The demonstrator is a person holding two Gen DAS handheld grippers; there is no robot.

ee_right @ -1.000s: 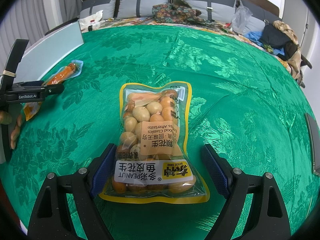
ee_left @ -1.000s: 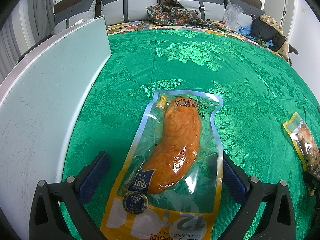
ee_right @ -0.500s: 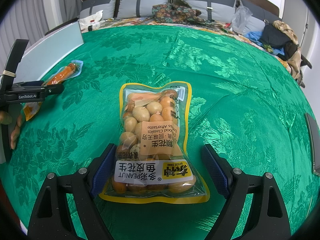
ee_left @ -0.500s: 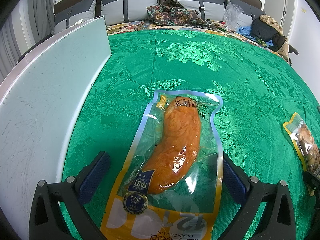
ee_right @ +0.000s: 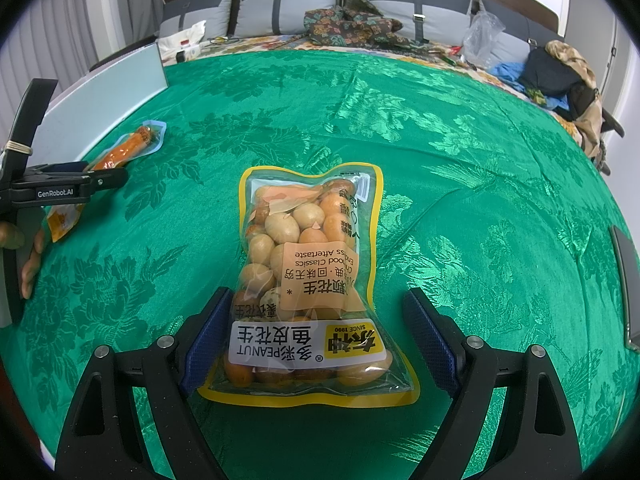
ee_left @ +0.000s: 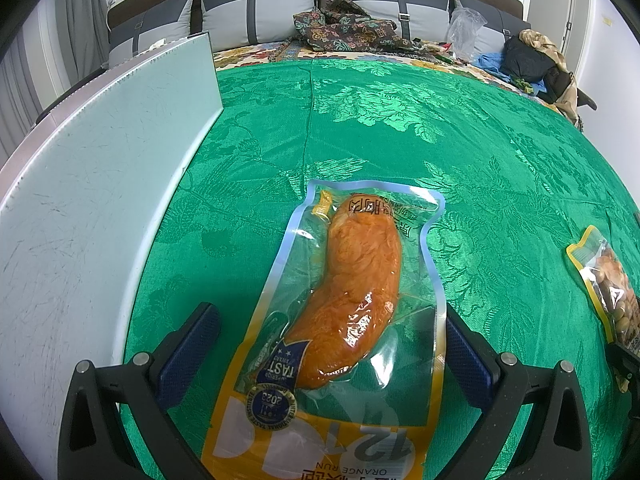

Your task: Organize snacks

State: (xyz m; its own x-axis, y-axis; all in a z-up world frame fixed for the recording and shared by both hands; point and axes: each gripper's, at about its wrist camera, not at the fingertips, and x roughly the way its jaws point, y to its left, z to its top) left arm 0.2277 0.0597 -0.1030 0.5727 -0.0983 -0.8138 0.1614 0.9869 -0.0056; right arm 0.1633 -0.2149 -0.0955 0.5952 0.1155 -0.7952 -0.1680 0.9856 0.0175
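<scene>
Both jaws are wide open. Left gripper (ee_left: 328,344) sits around a meat pack (ee_left: 344,312) lying flat on the green cloth (ee_left: 400,128). Right gripper (ee_right: 320,336) sits around a peanut bag (ee_right: 308,280), its left pad touching the bag. Farther back lie grey pillows (ee_right: 288,4).

Grey headboard cushions (ee_left: 256,12), white walls (ee_left: 600,8), pale curtains (ee_right: 60,32) behind green cloth (ee_left: 400,120).
</scene>
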